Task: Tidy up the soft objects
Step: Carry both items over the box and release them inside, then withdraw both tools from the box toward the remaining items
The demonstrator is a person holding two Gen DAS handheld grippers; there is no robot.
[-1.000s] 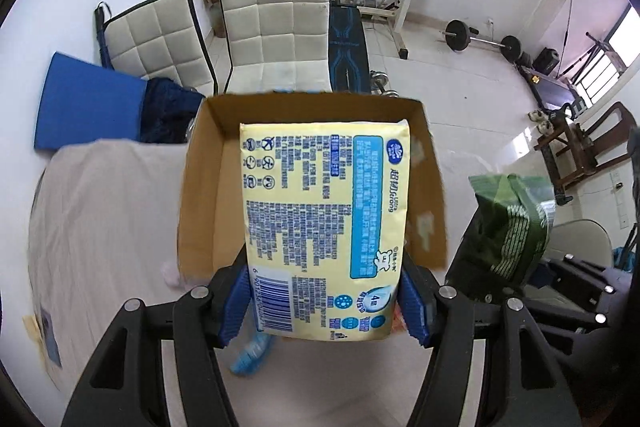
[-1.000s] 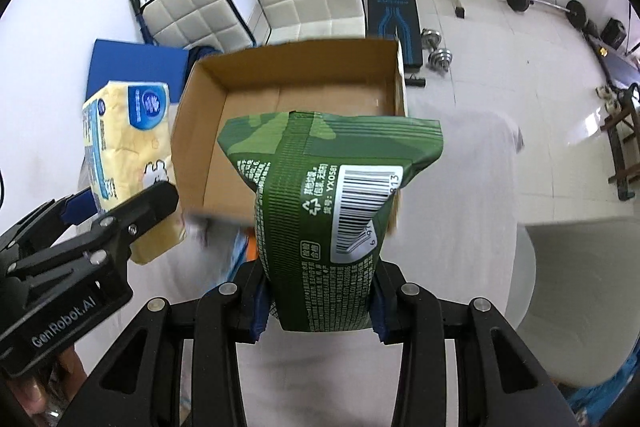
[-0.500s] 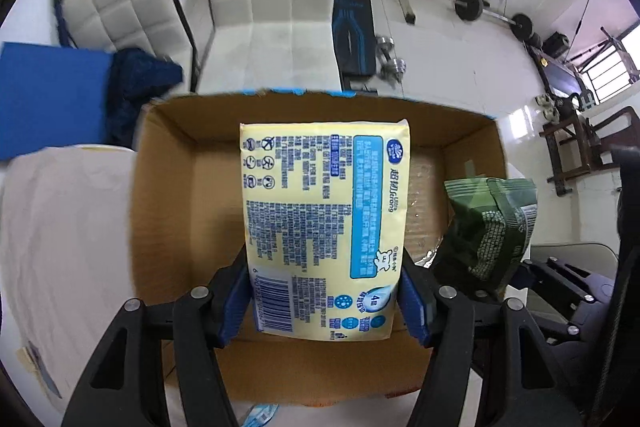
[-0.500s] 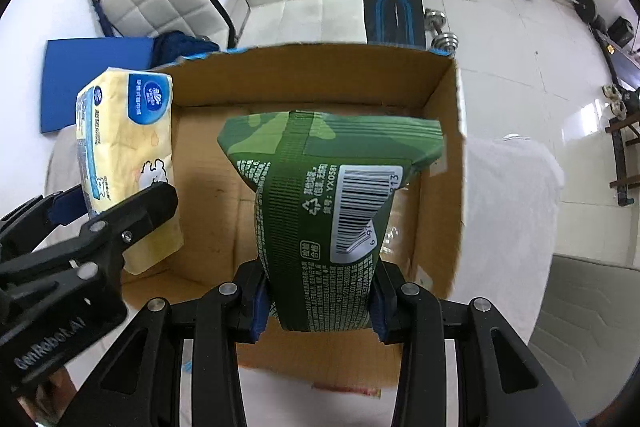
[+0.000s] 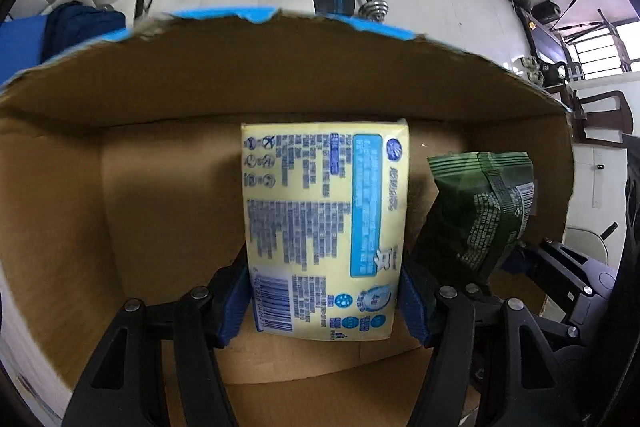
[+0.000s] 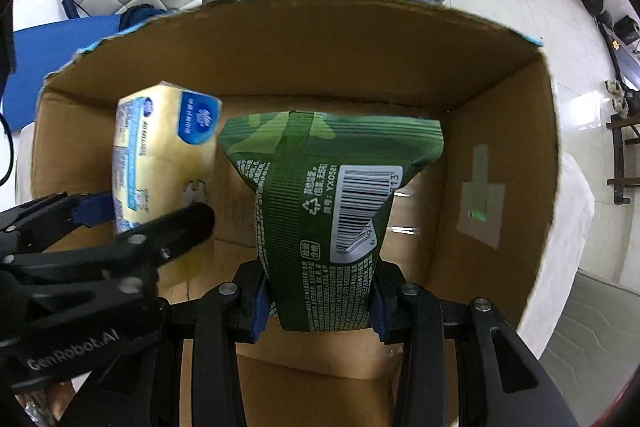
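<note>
Yellow tissue pack (image 5: 324,227) clamped in left hand-held gripper (image 5: 324,301); green pouch (image 6: 328,219) clamped in right hand-held gripper (image 6: 318,301), inside cardboard box (image 6: 500,99).

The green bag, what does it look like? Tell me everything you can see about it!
The green bag is a soft, puffy packet of shiny dark green plastic with lighter green patches near its crimped top edge. Its back shows a seam down the middle, small white print, a recycling mark and a white barcode label. The right claw squeezes its lower end between two blue pads, holding it inside the cardboard box. The yellow tissue pack is close beside it; whether they touch is unclear.
</note>
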